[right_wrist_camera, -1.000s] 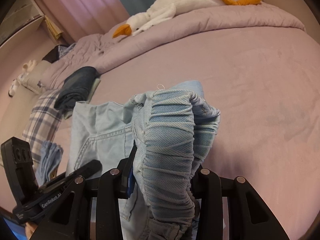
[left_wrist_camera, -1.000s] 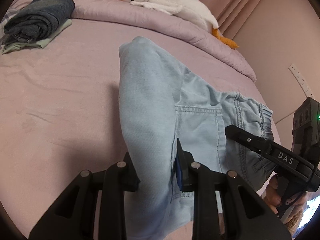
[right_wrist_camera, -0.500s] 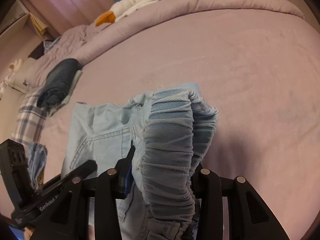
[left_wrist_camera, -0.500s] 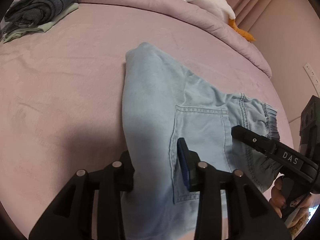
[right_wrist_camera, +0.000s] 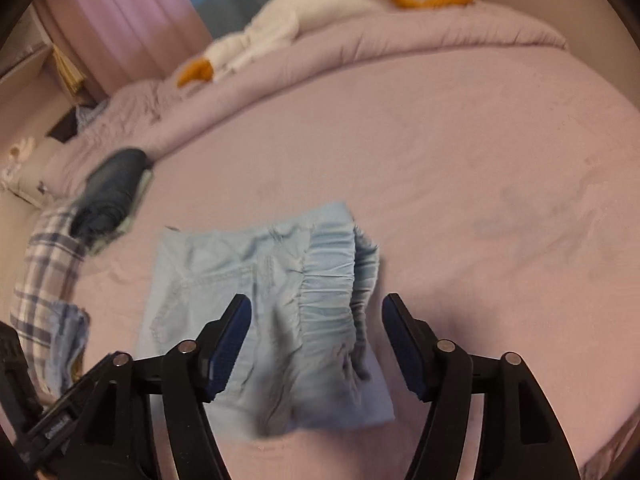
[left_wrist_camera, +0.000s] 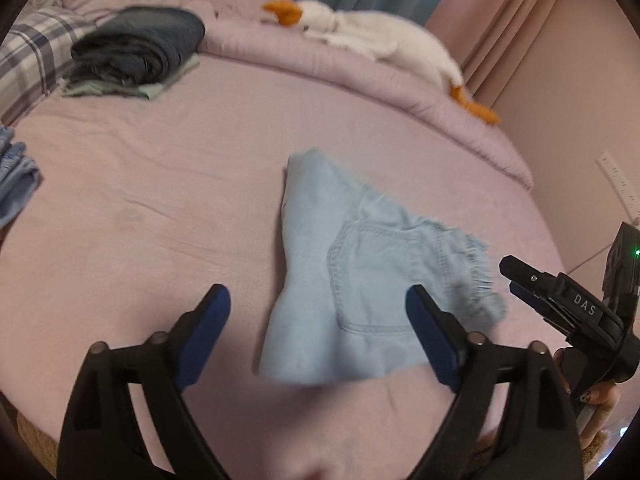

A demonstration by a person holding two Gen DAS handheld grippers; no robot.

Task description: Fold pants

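The light blue denim pants (left_wrist_camera: 360, 272) lie folded in a compact bundle on the pink bed, back pocket up and elastic waistband to the right. In the right wrist view the pants (right_wrist_camera: 256, 304) show the gathered waistband on top. My left gripper (left_wrist_camera: 318, 312) is open and empty, raised just short of the bundle's near edge. My right gripper (right_wrist_camera: 316, 320) is open and empty, hovering over the waistband end; it also shows in the left wrist view (left_wrist_camera: 516, 280) at the right. Nothing holds the pants.
A pile of folded dark clothes (left_wrist_camera: 140, 48) lies at the far left of the bed, beside a plaid cloth (left_wrist_camera: 28, 64). A white goose plush (left_wrist_camera: 376, 40) lies along the rolled duvet (left_wrist_camera: 400, 88). More blue denim (left_wrist_camera: 16, 180) lies at the left edge.
Both grippers have opened and let go of the pants, then pulled back and up. The pants dropped onto the bed as a folded bundle.
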